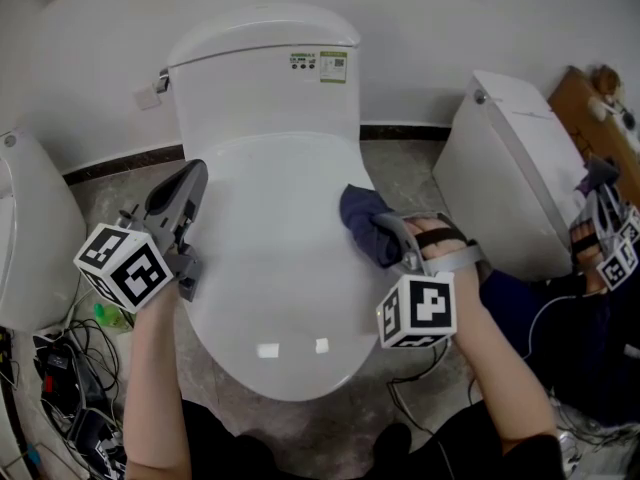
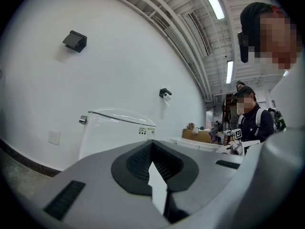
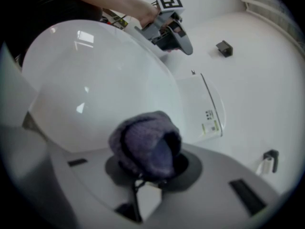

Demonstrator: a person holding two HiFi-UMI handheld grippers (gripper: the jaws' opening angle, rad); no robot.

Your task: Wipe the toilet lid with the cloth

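Observation:
The white toilet lid [image 1: 270, 268] lies shut in the middle of the head view, below the tank [image 1: 262, 78]. My right gripper [image 1: 388, 226] is shut on a dark blue cloth [image 1: 362, 218], which rests on the lid's right edge. In the right gripper view the bunched cloth [image 3: 145, 149] fills the jaws of that gripper [image 3: 148, 178], with the lid [image 3: 90, 80] beyond it. My left gripper [image 1: 192, 176] hovers beside the lid's left edge, jaws together and holding nothing. It points toward the wall and the tank [image 2: 114, 132]; its jaws [image 2: 153, 151] show only a thin slit.
A second white toilet [image 1: 510, 168] stands at the right, and another white fixture [image 1: 30, 228] at the left. Cables [image 1: 60, 388] lie on the floor at lower left. Another person's hand with grippers [image 1: 605, 243] is at the right edge. A brown box [image 1: 590, 108] sits behind it.

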